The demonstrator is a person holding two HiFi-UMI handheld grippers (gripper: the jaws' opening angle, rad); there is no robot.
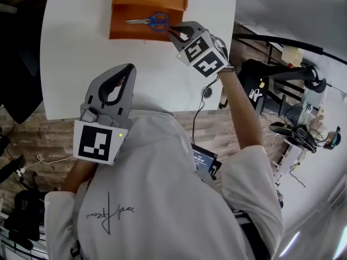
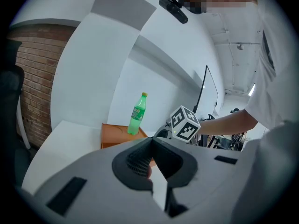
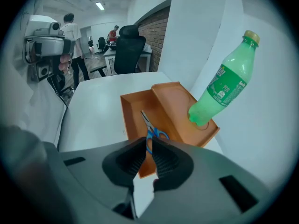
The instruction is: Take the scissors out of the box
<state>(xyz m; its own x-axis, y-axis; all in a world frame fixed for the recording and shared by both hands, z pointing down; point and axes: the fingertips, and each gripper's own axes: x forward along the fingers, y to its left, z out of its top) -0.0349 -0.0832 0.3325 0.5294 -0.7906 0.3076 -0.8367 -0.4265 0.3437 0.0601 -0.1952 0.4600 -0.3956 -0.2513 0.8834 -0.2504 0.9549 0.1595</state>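
Right gripper (image 1: 172, 32), jaws slightly apart and empty, hangs just beside the handles of the scissors (image 1: 149, 21) in the box's (image 1: 120, 30) near compartment. This is the reach; next, straddle a handle and close. Left gripper (image 1: 128, 69) rests closed.

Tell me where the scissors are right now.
In the head view the scissors lie top centre, flat in the near tray of the orange box, blue handles to the right, just off the tips of the right gripper.

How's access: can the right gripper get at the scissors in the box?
Probably yes. The right gripper hovers by the open box, jaws slightly apart and lined up on the blue-handled scissors. Nothing covers them; the bottle stands on the box's other half.
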